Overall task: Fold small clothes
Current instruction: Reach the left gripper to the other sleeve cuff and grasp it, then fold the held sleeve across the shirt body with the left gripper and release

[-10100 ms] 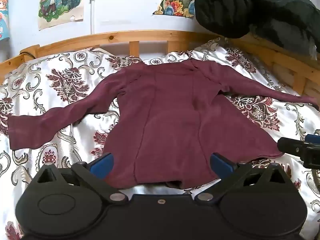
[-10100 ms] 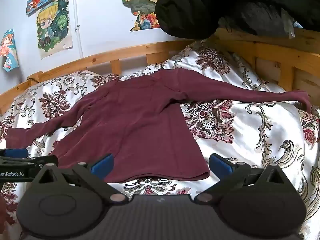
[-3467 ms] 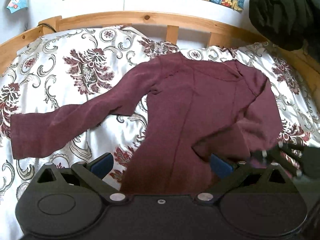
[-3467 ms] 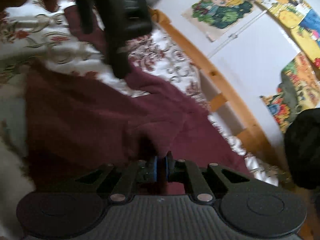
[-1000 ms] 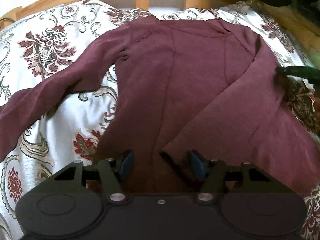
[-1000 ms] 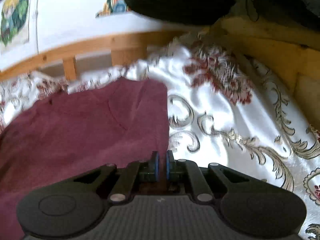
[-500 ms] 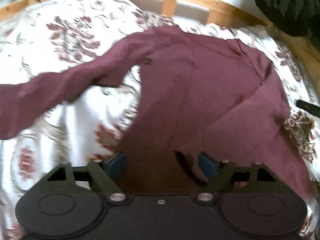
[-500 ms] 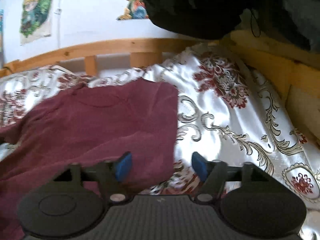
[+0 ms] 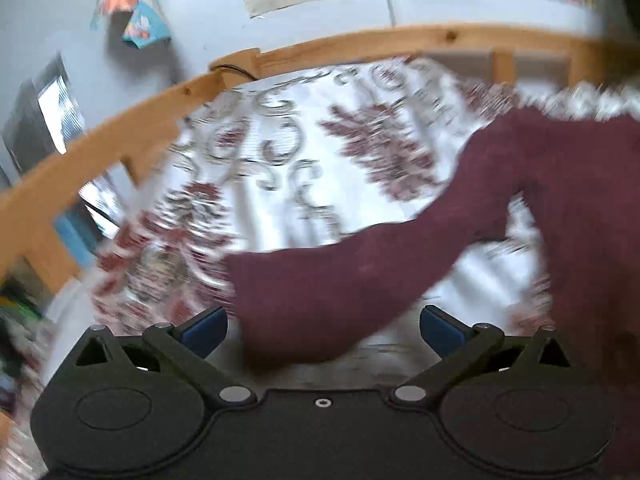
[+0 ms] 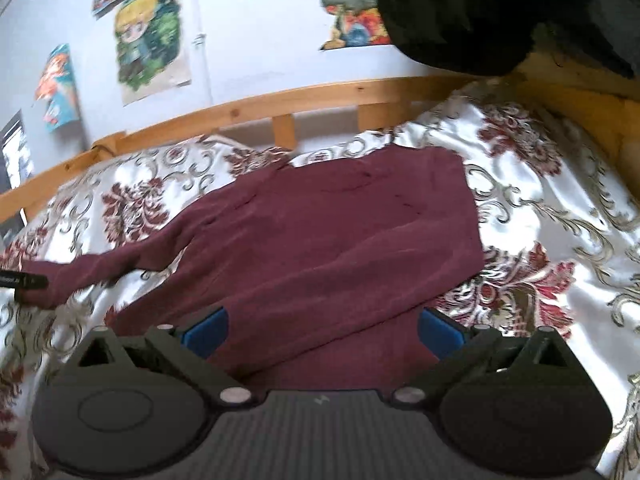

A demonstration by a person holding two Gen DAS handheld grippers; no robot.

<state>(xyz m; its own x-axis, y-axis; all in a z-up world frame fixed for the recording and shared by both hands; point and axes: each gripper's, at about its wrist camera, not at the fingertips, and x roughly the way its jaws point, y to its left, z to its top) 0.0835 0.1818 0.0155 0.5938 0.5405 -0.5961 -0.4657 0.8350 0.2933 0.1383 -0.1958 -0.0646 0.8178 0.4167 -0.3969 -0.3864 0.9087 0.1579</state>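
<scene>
So the maroon long-sleeve top (image 10: pixel 328 240) is lying flat on the bed (image 10: pixel 560 216), on that white floral bedspread. One sleeve is already folded across the body; the other sleeve (image 9: pixel 360 276) is stretched out to the side.

Left gripper (image 9: pixel 323 330): the fingers are spread wide and opening, nothing pinched. The cuff end of the outstretched sleeve sits just ahead of them, in the gap between the blue pads (image 9: pixel 204 328), but they aren't pressing on it. That view is pretty blurry.

Right gripper (image 10: pixel 322 330): the fingers are spread wide too, opening, not gripping anything. The lower part of the top lies between and just beyond the tips. A black bundle (image 10: pixel 480 8) sits on the wooden rail (image 10: pixel 280 102) beyond the fingers.
</scene>
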